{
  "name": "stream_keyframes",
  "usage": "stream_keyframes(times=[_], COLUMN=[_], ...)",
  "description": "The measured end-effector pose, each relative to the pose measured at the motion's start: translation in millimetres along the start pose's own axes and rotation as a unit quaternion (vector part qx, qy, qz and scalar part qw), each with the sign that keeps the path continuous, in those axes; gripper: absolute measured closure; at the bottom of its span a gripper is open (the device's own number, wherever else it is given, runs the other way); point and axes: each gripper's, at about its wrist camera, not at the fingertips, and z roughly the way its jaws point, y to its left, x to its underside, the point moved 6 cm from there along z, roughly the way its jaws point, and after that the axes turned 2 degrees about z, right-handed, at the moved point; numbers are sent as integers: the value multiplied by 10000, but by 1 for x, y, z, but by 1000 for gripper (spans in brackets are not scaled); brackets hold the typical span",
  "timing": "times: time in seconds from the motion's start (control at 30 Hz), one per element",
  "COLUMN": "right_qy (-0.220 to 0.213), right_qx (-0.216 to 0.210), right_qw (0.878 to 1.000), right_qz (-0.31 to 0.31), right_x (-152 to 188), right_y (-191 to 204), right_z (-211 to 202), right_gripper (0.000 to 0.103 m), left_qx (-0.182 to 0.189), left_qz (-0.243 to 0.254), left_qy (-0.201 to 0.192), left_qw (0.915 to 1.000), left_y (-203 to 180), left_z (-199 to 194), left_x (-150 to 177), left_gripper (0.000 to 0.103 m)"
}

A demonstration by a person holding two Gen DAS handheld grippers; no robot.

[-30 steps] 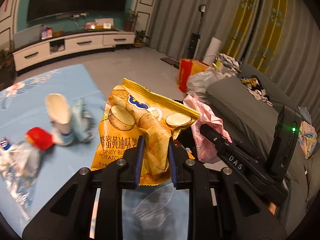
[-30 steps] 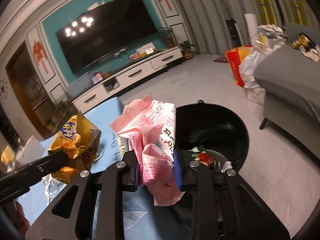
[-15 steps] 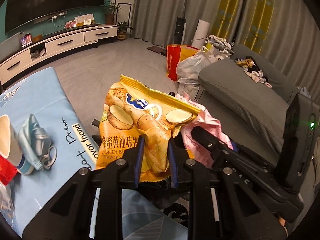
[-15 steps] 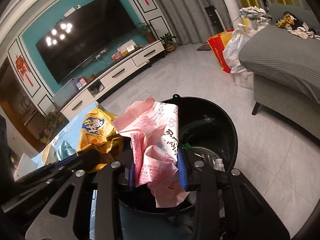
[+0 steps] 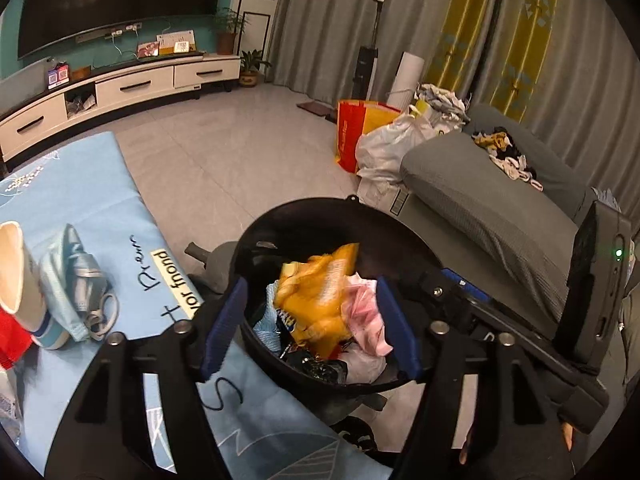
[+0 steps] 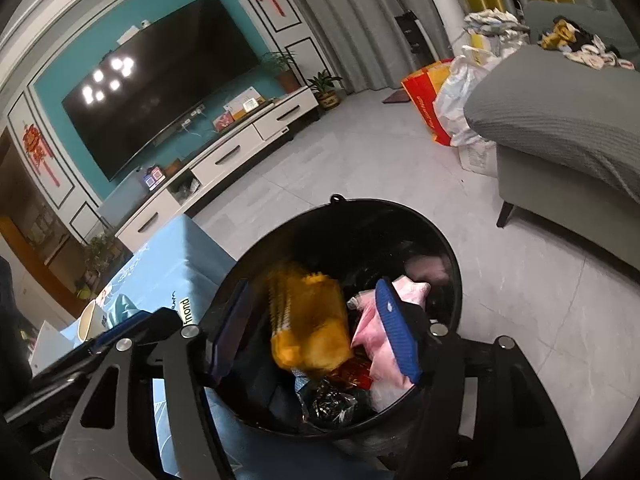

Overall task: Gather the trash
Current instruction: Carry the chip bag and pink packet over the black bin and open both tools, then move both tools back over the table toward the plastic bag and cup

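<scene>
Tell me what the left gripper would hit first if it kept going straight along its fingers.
Probably the yellow chip bag inside the black bin; the left gripper, jaws opening and gripping nothing, points into the bin. Depth is unclear.

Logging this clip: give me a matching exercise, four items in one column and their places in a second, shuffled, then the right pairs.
Items:
1. yellow chip bag
2. paper cup
3. red and yellow shopping bag
4. pile of clothes

Places:
A. on the grey sofa
B. on the floor by the white plastic bags
C. inside the black trash bin
D. on the blue tablecloth, beside a face mask

Pairs: 1-C, 2-D, 3-B, 4-A
</scene>
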Motion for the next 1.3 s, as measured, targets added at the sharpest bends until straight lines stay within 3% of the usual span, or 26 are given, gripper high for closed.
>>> stream_keyframes(times=[0.2, 0.37, 0.6, 0.67, 0.8, 0.93, 1.03, 1.3], right_qy=[-42, 3, 278, 418, 754, 874, 1063, 1393], right_qx=[-112, -275, -779, -1011, -1500, -1908, -2140, -2386], right_qw=[9999, 9993, 9948, 9911, 9800, 9665, 9569, 9399], right_qz=[-118, -235, -593, -763, -1064, -1478, -1648, -2006], right_x=[3, 9, 27, 36, 55, 73, 91, 126], right_y=[5, 13, 44, 59, 87, 116, 135, 173], right_z=[-3, -6, -9, -10, -9, -17, -25, -26], right_gripper=[36, 29, 16, 14, 13, 13, 13, 13], left_qx=[-191, -817, -2028, -2375, -2675, -2786, -2730, -2352], left_qz=[-220, -644, -1313, -1564, -2087, -2383, -2546, -2625], left_qy=[-243, -341, -314, -182, -75, -59, -62, -210], left_qw=[9993, 9940, 9699, 9586, 9406, 9304, 9277, 9356], left_y=[20, 57, 130, 156, 194, 216, 224, 224], left_z=[-33, -76, -148, -169, -204, -227, -233, -235], left_x=[9, 27, 78, 103, 144, 173, 185, 195], left_gripper=[19, 9, 3, 3, 3, 3, 3, 3])
